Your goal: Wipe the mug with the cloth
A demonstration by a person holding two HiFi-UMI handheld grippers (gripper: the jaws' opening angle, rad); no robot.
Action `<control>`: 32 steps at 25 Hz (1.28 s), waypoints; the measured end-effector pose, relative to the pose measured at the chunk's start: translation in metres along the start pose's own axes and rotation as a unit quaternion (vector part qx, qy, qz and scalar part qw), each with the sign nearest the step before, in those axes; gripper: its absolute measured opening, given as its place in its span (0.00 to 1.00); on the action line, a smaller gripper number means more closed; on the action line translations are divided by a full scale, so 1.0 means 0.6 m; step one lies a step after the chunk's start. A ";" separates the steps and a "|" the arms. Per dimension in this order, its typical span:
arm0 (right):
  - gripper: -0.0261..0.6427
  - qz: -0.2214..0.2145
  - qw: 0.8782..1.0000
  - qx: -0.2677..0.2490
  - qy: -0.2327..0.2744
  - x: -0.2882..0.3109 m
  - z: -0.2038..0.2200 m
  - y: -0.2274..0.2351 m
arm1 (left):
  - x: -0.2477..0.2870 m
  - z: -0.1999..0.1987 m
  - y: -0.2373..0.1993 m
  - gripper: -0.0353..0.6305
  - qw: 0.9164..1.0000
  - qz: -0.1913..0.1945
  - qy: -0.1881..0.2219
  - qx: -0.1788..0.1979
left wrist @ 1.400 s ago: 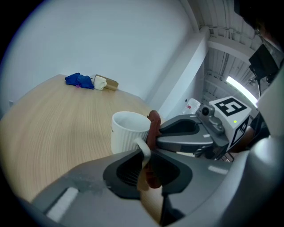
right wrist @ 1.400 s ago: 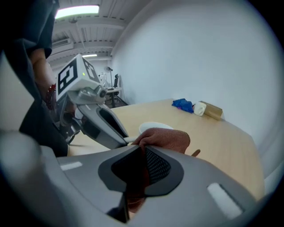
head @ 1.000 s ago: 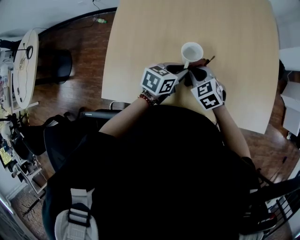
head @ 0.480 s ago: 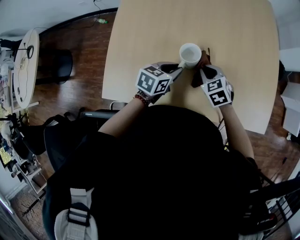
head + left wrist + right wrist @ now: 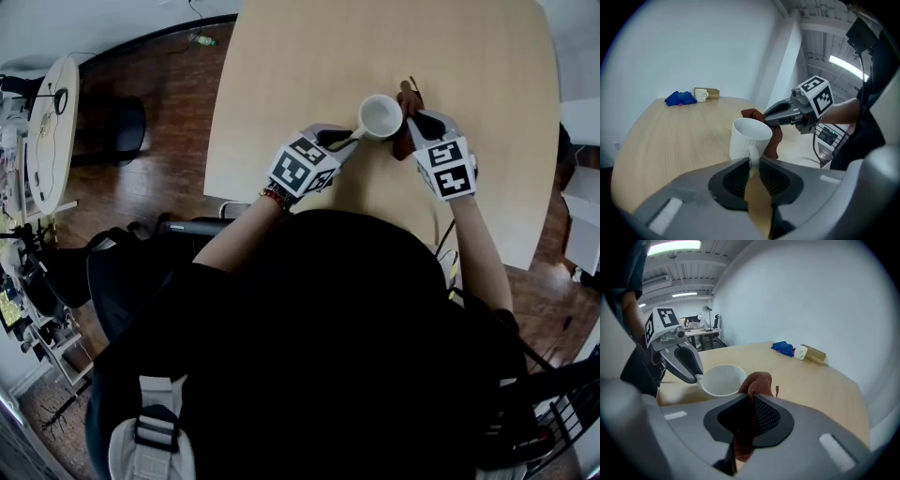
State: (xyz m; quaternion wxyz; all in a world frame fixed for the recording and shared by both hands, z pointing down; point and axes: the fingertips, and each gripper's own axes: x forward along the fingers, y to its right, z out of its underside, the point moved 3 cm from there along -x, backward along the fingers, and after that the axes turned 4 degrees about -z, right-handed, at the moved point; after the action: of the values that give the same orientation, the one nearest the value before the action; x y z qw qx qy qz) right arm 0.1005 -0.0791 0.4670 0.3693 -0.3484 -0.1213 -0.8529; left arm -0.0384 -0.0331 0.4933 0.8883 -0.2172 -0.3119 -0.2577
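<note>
A white ribbed mug [image 5: 380,116] stands upright near the table's front edge. My left gripper [image 5: 354,138] is shut on its handle, which shows between the jaw tips in the left gripper view, where the mug [image 5: 749,137] rises just beyond them. My right gripper [image 5: 411,120] is shut on a brown cloth [image 5: 406,101] that hangs against the mug's right side. In the right gripper view the cloth [image 5: 757,382] bunches up from the closed jaws beside the mug [image 5: 723,379], and the left gripper [image 5: 696,377] pinches the handle on the far side.
The light wooden table [image 5: 300,66] stretches away from me. At its far end lie a blue cloth [image 5: 680,98], a small white cup [image 5: 700,94] and a brown box [image 5: 711,92]. A dark chair [image 5: 112,131] stands on the floor to the left.
My right gripper has carried the cloth from in front of the mug round to its right side, farther from me. The left gripper and the mug have shifted a little toward me.
</note>
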 end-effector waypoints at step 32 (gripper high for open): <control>0.09 -0.220 0.975 0.007 -0.041 0.049 -0.036 0.021 | 0.000 0.012 -0.106 0.13 0.983 -0.151 0.007 0.104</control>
State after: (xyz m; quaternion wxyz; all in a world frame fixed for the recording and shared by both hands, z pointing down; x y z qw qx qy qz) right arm 0.0841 -0.1141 0.4708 0.1696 -0.3455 -0.2161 -0.8973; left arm -0.0792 -0.0782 0.5128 0.8592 -0.0717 -0.3597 -0.3566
